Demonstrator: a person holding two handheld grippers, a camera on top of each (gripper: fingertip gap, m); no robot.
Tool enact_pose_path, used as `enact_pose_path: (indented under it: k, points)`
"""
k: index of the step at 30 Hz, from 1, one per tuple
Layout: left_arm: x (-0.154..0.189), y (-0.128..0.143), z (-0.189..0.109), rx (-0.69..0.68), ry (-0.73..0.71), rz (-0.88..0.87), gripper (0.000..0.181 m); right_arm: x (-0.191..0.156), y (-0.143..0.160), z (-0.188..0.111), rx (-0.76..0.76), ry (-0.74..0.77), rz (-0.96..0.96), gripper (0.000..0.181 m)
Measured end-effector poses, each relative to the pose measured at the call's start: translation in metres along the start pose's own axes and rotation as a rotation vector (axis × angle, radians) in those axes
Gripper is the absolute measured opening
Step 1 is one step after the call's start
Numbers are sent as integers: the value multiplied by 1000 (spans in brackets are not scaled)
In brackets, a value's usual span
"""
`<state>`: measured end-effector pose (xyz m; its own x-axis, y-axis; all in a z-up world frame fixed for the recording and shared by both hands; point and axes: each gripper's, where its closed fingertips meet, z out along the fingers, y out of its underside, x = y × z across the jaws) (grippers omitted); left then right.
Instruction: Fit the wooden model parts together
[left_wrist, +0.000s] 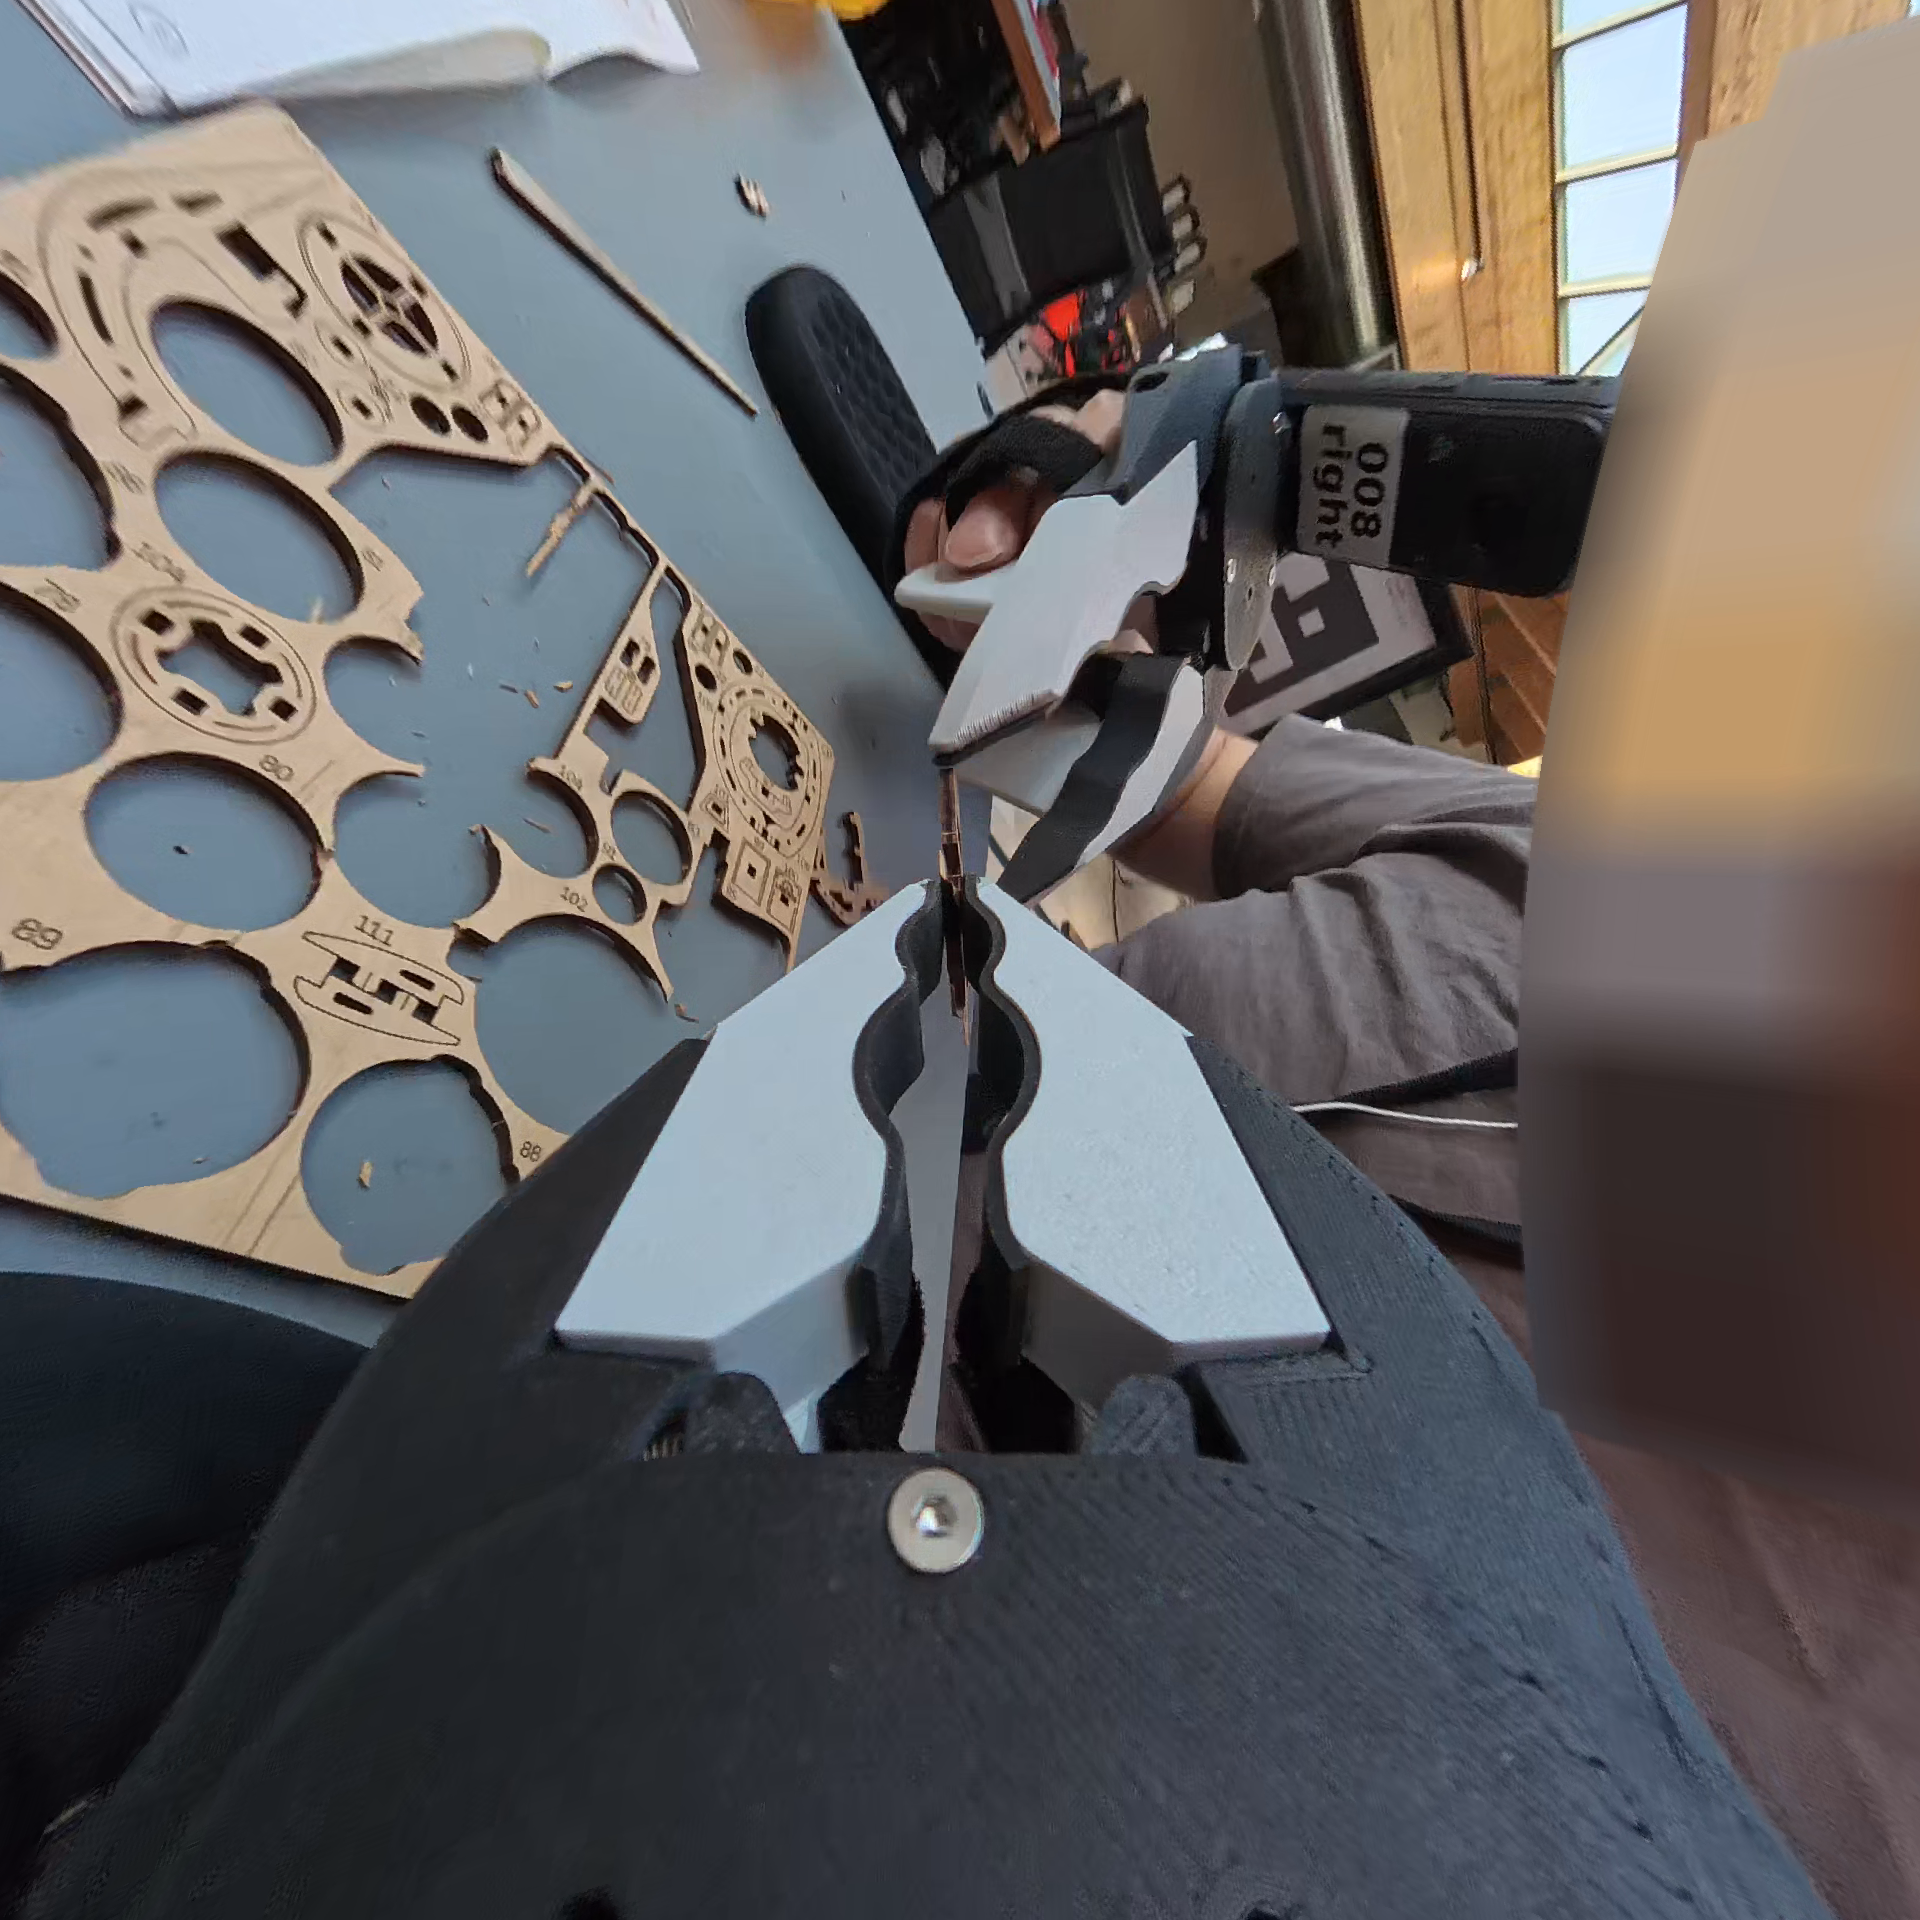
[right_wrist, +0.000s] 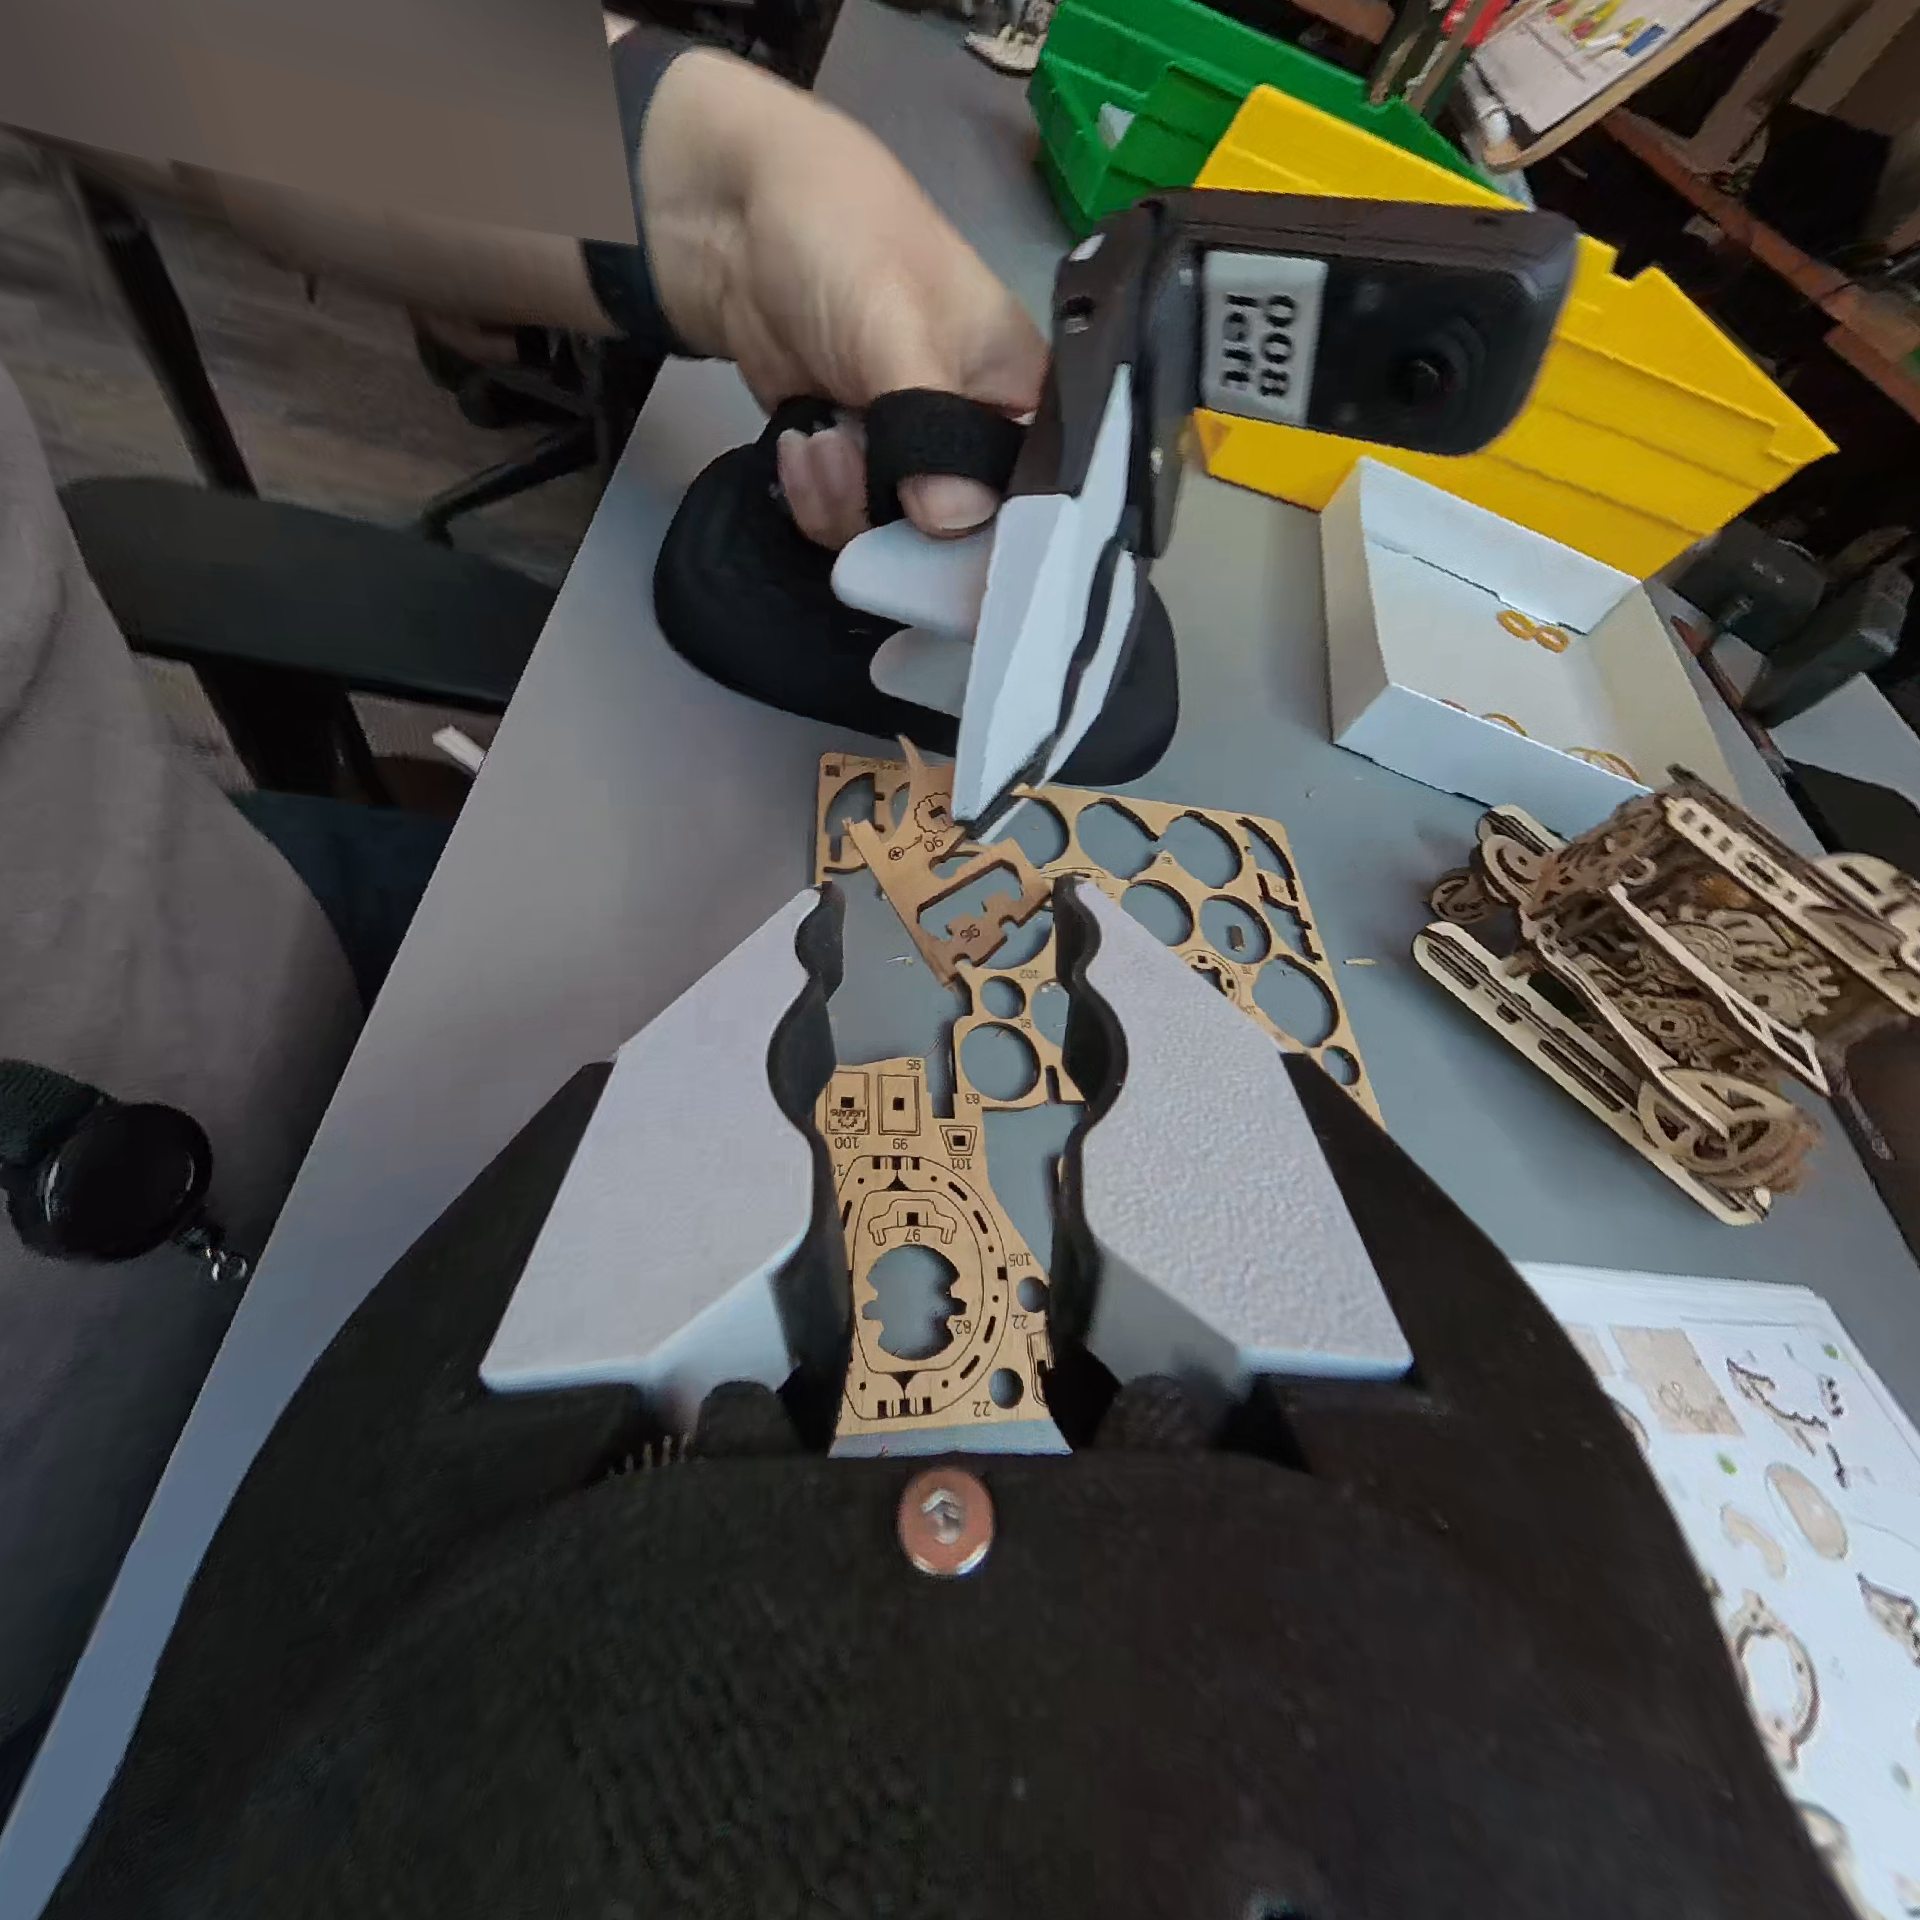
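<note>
The left gripper (left_wrist: 951, 904) clamps a thin laser-cut wooden piece (right_wrist: 961, 904) above the punched-out plywood sheet (right_wrist: 1164, 883); the right gripper (right_wrist: 940, 904) hangs spread and empty. To the right stands a half-built wooden model (right_wrist: 1662, 997); the piece remains unfitted.

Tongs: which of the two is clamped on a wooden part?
The left tongs, shut on a flat cut-out wooden part seen edge-on in their own view. The right tongs stand open, holding nothing.
</note>
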<state>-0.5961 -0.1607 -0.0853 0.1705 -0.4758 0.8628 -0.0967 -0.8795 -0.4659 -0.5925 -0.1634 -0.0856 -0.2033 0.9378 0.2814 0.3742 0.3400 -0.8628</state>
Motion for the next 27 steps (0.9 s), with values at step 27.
enact_pose_path:
  k: [27]
  points:
    - [62,-100,37,666,29,375,33,91,-31,-151,702,98,953,1]
